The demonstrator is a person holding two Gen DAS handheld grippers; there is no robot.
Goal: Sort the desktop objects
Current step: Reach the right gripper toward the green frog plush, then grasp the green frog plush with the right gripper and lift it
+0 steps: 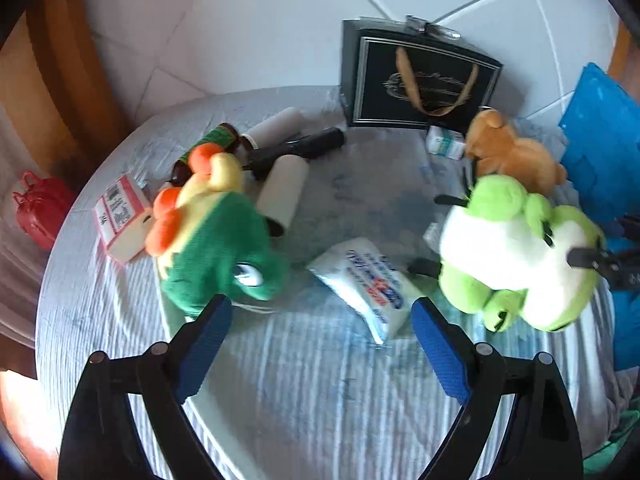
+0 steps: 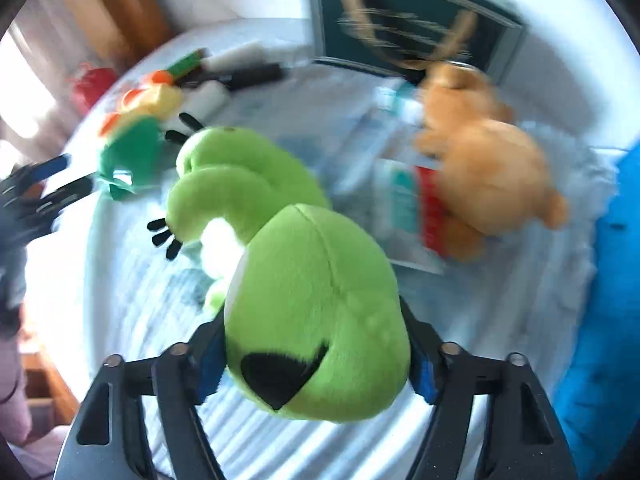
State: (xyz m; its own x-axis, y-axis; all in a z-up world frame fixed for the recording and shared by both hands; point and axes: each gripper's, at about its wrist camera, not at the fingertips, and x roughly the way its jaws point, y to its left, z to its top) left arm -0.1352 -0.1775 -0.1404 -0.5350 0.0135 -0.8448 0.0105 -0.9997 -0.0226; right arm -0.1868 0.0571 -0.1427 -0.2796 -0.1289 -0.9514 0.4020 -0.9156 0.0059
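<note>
In the right wrist view my right gripper (image 2: 316, 340) is shut on a lime-green frog plush (image 2: 304, 280), with a blue pad pressed into each side of its body. The left wrist view shows that plush (image 1: 516, 256) at the right of the table, the right gripper's fingers (image 1: 592, 258) against it. My left gripper (image 1: 320, 304) is open above the striped cloth with nothing between its pads. A green dinosaur plush (image 1: 216, 252) lies just past its left finger. A white tissue packet (image 1: 360, 284) lies ahead. A brown bear plush (image 1: 512, 152) lies behind the frog.
A black gift bag (image 1: 416, 76) stands at the table's back edge. Lint rollers (image 1: 280, 188), a dark bottle (image 1: 208, 144) and a red-and-white box (image 1: 120, 216) crowd the left. A small box (image 1: 444, 142) is near the bear. A blue object (image 1: 600, 140) borders the right.
</note>
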